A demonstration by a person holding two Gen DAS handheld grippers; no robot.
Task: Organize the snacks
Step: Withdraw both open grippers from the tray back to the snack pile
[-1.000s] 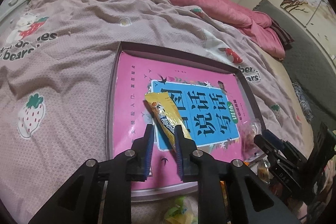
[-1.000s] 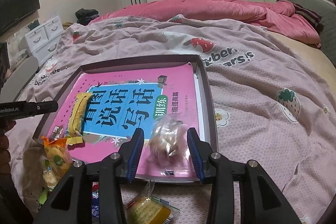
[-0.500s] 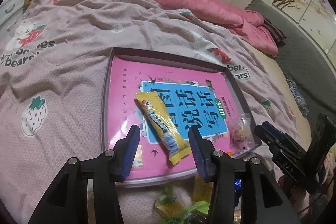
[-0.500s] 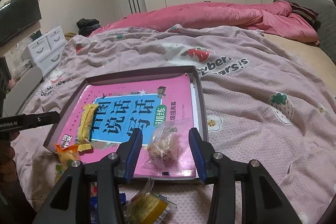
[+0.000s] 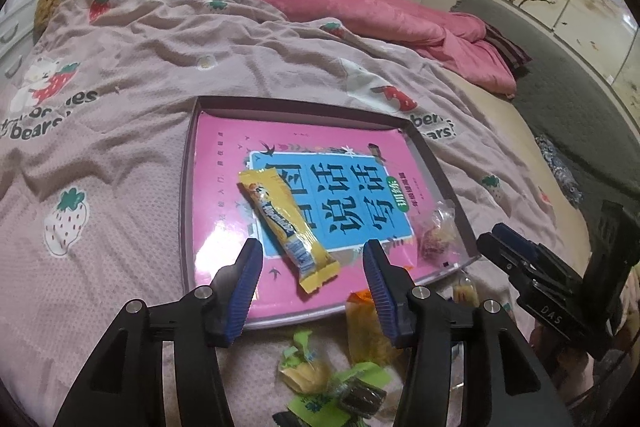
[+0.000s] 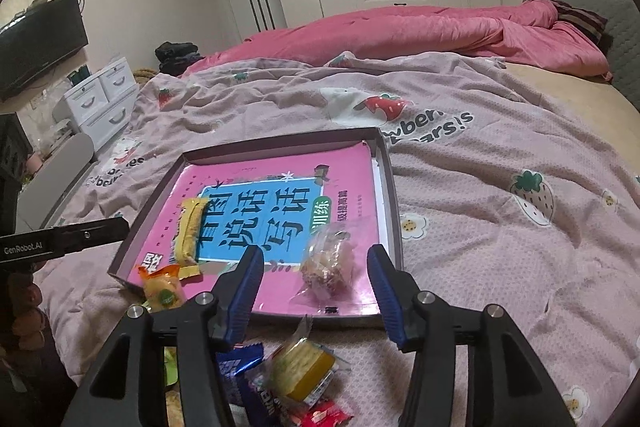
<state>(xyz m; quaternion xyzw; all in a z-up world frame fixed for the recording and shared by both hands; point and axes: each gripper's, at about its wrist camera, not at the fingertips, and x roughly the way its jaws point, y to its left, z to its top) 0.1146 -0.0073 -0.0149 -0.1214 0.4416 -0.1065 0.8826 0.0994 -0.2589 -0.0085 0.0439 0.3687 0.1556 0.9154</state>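
Note:
A shallow dark tray [image 5: 185,187] [image 6: 390,187] lined with a pink book lies on the bedspread. A yellow snack bar [image 5: 286,223] [image 6: 190,227] rests in it, in line with my left gripper [image 5: 310,275], whose jaws are opening and hang clear above it. A clear bag of snacks [image 6: 330,263] [image 5: 436,235] lies at the tray's near right, in line with my right gripper [image 6: 316,279], whose jaws are also opening without touching it. Loose wrapped snacks [image 6: 304,371] [image 5: 332,383] lie before the tray.
An orange packet [image 6: 162,287] leans on the tray's near left corner. A rumpled pink duvet [image 6: 400,35] lies across the far side of the bed. White drawers [image 6: 100,99] and a television [image 6: 40,43] stand at the left. The right gripper's body [image 5: 552,287] shows in the left wrist view.
Both grippers let go of their snacks, widened and drew back and up. The yellow bar and the clear bag now lie free in the tray.

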